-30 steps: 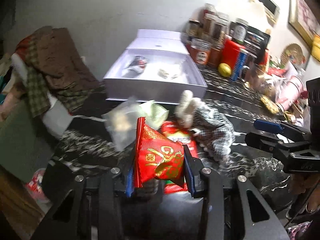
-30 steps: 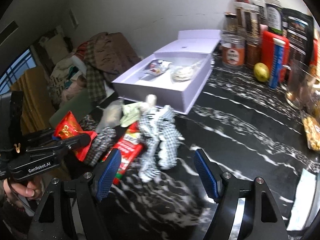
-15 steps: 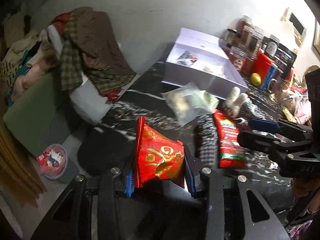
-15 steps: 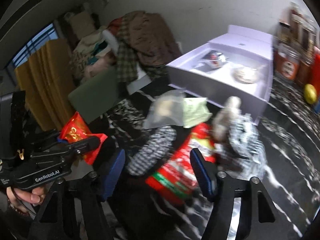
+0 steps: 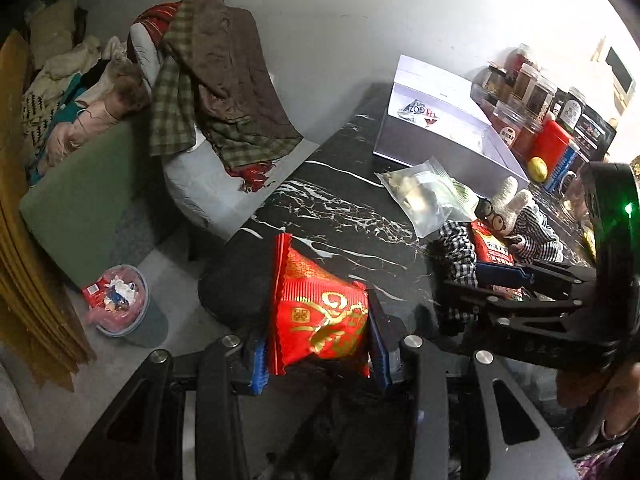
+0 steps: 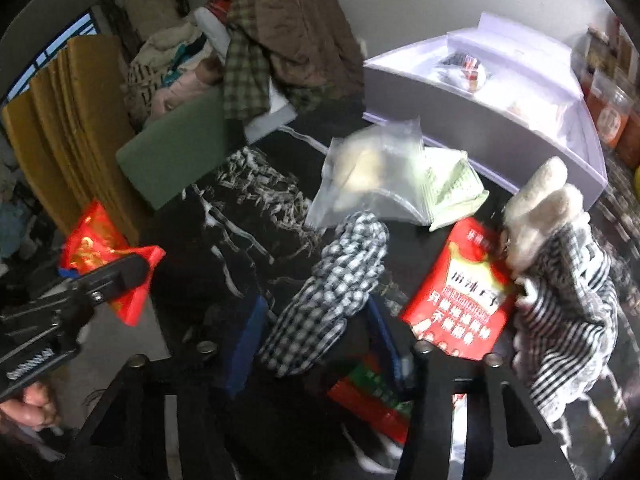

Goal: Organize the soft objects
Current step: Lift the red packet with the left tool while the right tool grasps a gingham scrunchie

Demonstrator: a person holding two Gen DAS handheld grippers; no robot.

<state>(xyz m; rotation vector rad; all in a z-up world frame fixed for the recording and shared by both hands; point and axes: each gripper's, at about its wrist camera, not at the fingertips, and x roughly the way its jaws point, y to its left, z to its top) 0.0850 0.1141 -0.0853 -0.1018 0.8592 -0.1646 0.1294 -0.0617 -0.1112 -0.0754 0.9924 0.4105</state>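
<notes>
My left gripper is shut on a red snack bag with gold print, held above the table's left end; it also shows in the right wrist view. My right gripper has its jaws around a black-and-white checked cloth on the dark marble table; whether it grips the cloth is unclear. Beside the cloth lie a red packet, a plush rabbit in striped clothes, a clear plastic bag and a pale green packet.
An open white box with small packets stands at the back of the table. Jars and tins line the far right. A chair piled with clothes and a floor bin lie left of the table.
Both grippers have swung left. The right gripper has moved down and its jaws have narrowed around the checked cloth. The left gripper still holds the red snack bag.
</notes>
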